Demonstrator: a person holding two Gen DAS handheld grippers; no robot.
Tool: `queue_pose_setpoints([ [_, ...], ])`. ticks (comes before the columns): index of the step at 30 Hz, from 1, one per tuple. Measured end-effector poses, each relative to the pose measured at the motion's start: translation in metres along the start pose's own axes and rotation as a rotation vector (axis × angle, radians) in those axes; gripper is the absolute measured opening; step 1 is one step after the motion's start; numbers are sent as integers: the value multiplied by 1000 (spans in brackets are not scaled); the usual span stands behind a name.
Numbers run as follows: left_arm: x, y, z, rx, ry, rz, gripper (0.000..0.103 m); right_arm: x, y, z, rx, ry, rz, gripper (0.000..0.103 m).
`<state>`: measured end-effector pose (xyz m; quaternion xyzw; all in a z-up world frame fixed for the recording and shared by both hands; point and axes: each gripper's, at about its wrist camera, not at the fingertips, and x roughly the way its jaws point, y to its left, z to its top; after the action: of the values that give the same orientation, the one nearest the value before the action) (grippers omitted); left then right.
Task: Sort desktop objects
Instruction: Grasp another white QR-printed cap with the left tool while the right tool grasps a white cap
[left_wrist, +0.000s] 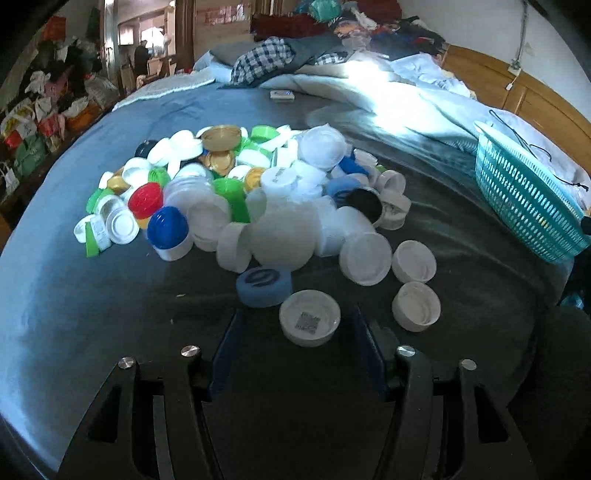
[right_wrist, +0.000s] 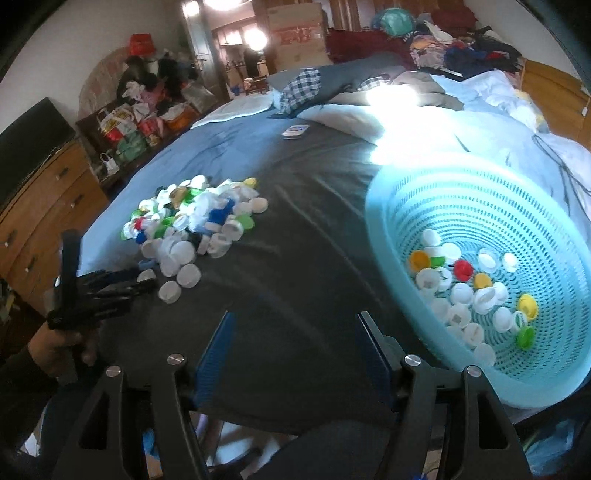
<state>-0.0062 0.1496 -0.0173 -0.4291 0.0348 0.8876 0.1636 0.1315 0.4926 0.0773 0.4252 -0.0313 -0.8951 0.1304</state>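
On the bed's dark grey blanket (left_wrist: 110, 314), a shallow white plastic bottle cap (left_wrist: 309, 317) lies open side up between the fingers of the left tool (left_wrist: 297, 311), whose jaws stand apart on either side without visibly touching it. Just beyond it sits the heap of mixed coloured plastic caps (left_wrist: 258, 192). The right tool (right_wrist: 295, 314) hangs over bare blanket with jaws apart and empty, the teal perforated plastic basket (right_wrist: 373, 206) holding sorted caps just to its right.

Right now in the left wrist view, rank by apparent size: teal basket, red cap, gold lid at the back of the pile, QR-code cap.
1. teal basket, largest even though cut off at the frame edge.
2. QR-code cap, though it sits nearest the camera.
3. gold lid and red cap: look alike, not ranked.
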Motion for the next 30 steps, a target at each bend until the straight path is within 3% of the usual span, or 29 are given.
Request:
queue_pose_setpoints([
  [5, -18, 8, -6, -50, -39, 6, 25, 28, 34, -3, -33, 37, 116, 55],
  [13, -45, 31, -21, -134, -66, -11, 25, 100, 111, 1, -155, 96, 249, 55],
  [23, -52, 45, -27, -185, -63, -31, 25, 167, 144, 8, -239, 169, 174, 54],
  [25, -54, 45, -27, -185, -65, -34, 25, 173, 144, 7, -241, 167, 158, 51],
  [27, -58, 44, -25, -189, -71, -39, 25, 170, 138, 9, -210, 162, 154, 32],
  [30, -63, 43, -22, -190, -81, -38, 25, 153, 135, 11, -201, 128, 153, 32],
])
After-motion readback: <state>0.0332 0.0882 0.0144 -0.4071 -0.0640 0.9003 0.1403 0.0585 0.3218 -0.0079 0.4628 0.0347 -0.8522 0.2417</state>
